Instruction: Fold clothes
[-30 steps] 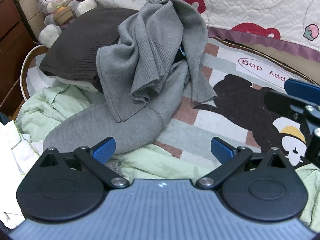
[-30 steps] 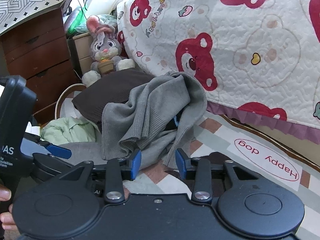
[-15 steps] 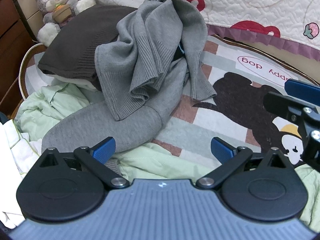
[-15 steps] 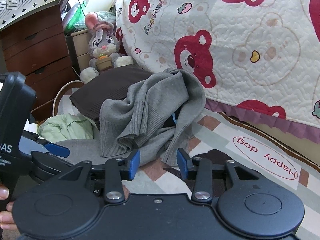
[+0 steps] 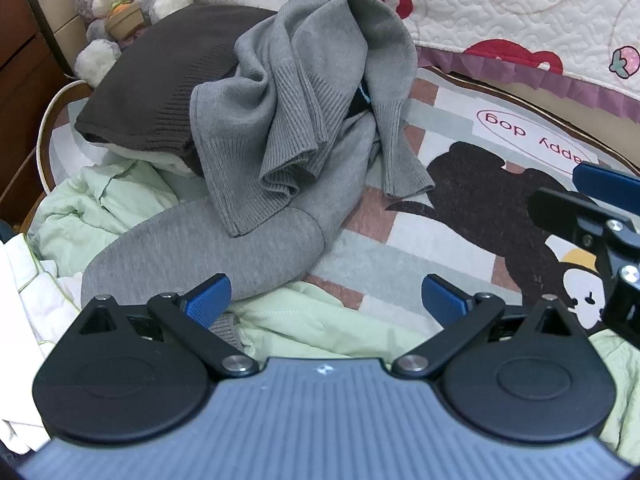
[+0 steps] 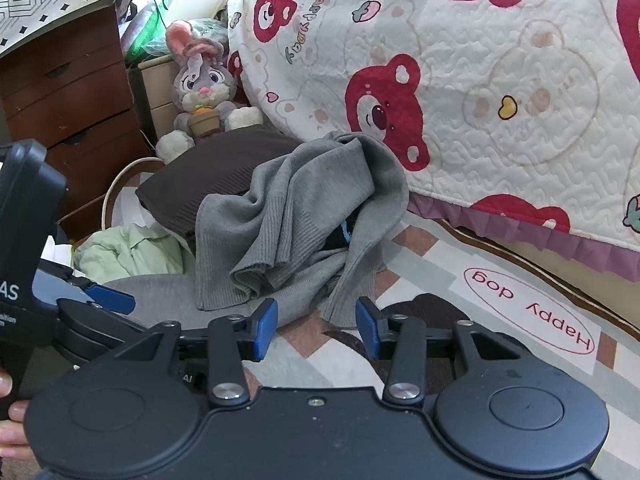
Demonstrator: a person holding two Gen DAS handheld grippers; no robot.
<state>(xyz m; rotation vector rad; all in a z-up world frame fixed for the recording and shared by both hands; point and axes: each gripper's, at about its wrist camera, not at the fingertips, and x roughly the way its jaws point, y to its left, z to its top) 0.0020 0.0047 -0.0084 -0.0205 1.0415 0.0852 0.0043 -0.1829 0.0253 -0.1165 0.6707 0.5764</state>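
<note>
Lying crumpled on the patterned rug (image 5: 408,236), the grey knit sweater (image 5: 296,104) drapes over a dark brown garment (image 5: 160,80) (bunched, unfolded). Left gripper (image 5: 325,298) spread wide, empty; right gripper (image 6: 316,326) parted, holding nothing, just before the sweater's hem.

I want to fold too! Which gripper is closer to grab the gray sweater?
Probably the right gripper: open, with the gray sweater hem just ahead. The left gripper faces gray pants.

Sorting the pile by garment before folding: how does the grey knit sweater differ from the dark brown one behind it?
The grey knit sweater is light grey, the dark brown sweater nearly black-brown. The grey one is crumpled and heaped in folds with a sleeve trailing onto the rug; the brown one lies fairly flat. The grey one overlaps the brown one's edge. Both have ribbed hems.
</note>
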